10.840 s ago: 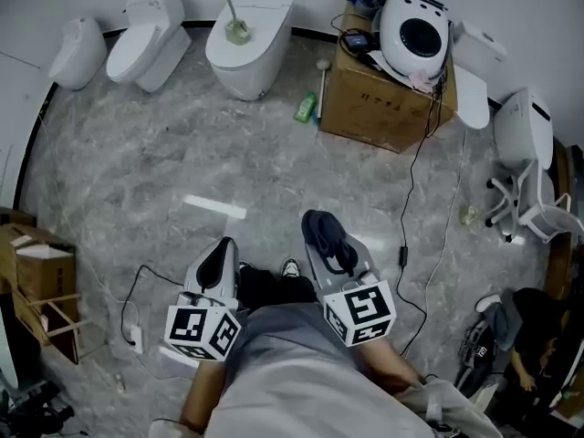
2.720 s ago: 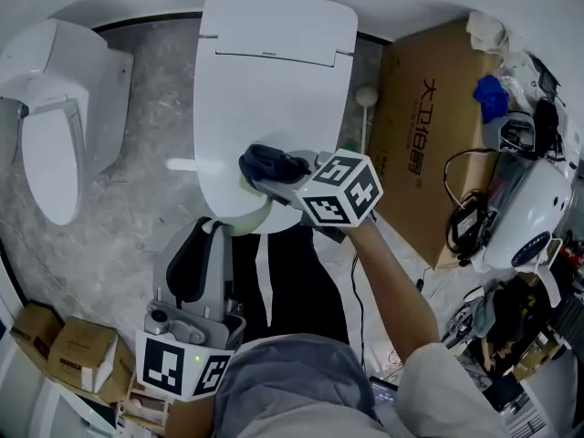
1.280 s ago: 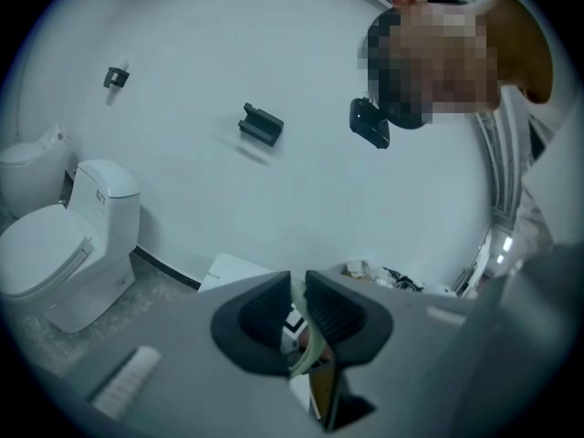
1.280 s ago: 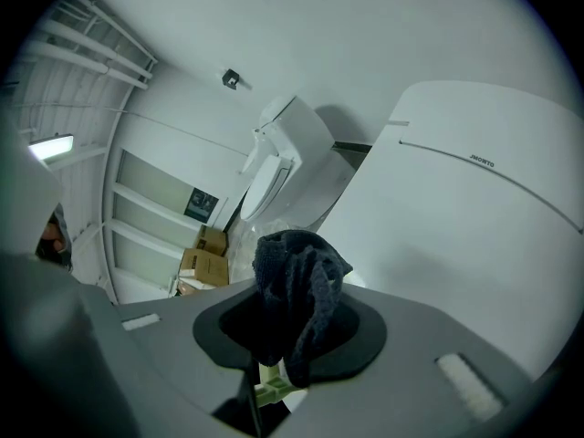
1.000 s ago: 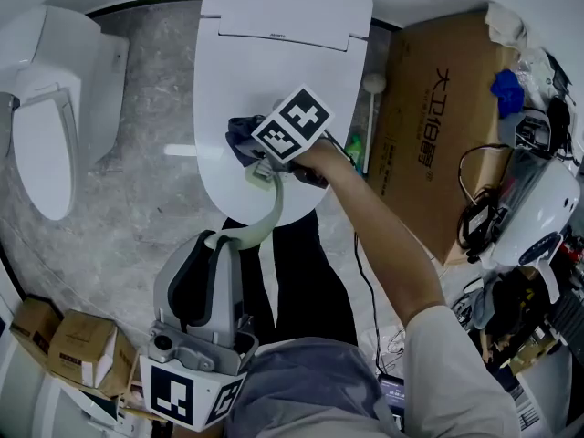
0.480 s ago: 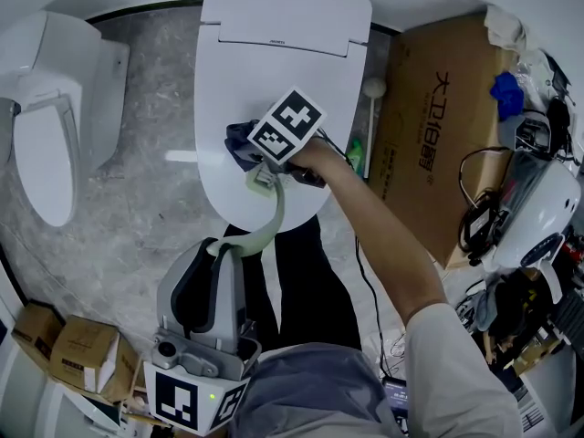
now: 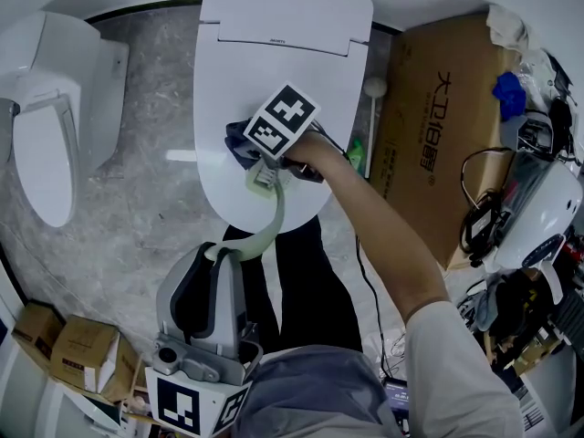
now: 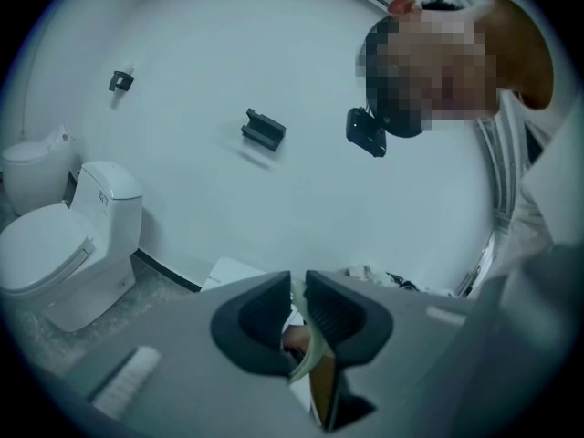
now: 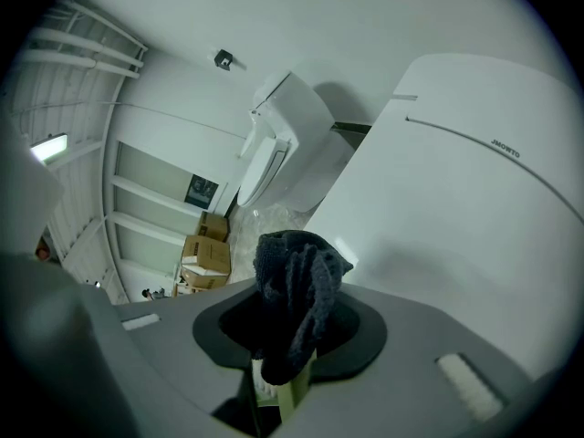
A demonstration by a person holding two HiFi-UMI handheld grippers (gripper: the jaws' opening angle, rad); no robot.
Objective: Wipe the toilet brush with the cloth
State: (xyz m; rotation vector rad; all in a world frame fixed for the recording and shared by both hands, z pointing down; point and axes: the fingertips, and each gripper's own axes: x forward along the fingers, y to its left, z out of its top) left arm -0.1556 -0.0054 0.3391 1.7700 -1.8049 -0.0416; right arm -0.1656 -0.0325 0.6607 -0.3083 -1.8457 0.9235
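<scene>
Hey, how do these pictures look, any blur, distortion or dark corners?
Head view: even, cool light, sharp throughout. Left gripper view: strong fisheye bending, black corners. Right gripper view: fisheye too, dark corners, the cloth in focus against the toilet lid.

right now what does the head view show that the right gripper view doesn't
Head view only: the left gripper shut on the toilet brush handle, and the big cardboard box. Right gripper view only: the jaws of the right gripper closed on the cloth, seen close. Both: the closed toilet lid and the neighbouring toilet.
</scene>
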